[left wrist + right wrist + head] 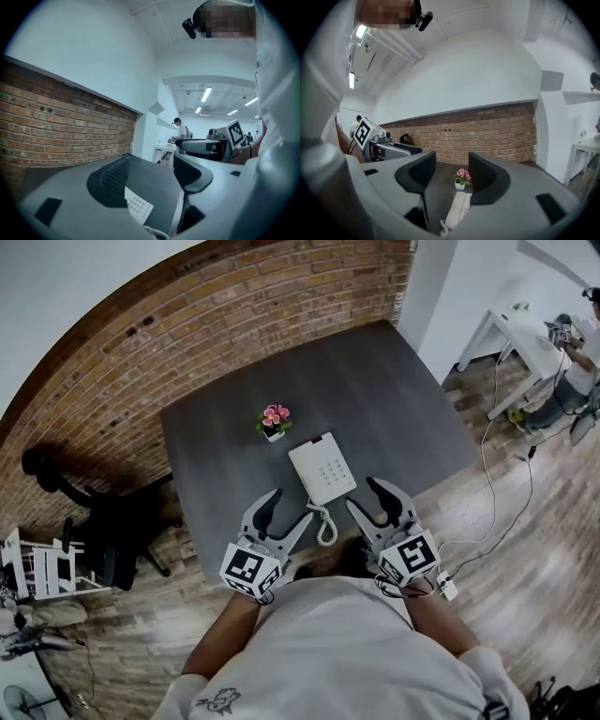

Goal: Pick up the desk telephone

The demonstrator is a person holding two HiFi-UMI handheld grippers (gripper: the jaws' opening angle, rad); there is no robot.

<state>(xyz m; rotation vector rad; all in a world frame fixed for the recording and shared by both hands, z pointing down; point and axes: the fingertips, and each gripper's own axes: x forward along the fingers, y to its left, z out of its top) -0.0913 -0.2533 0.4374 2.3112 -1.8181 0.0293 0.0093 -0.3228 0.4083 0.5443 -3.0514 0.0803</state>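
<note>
The white desk telephone (322, 468) lies flat on the dark grey table (394, 399), its coiled cord (325, 526) trailing toward the near edge. My left gripper (286, 512) hovers open just left of the cord, near the phone's front corner. My right gripper (367, 498) hovers open at the phone's right front corner. Neither touches it. In the left gripper view the gripper (152, 180) has wide jaws, with the keypad (137, 207) low between them. In the right gripper view the gripper (452, 177) frames the telephone (459, 208) lengthwise, nothing gripped.
A small white pot of pink flowers (274, 422) stands just beyond the phone. A brick wall (187, 324) borders the table's far side. A black office chair (103, 521) stands at the left. At the right are a cable on the floor (487, 484) and a white table (525, 334).
</note>
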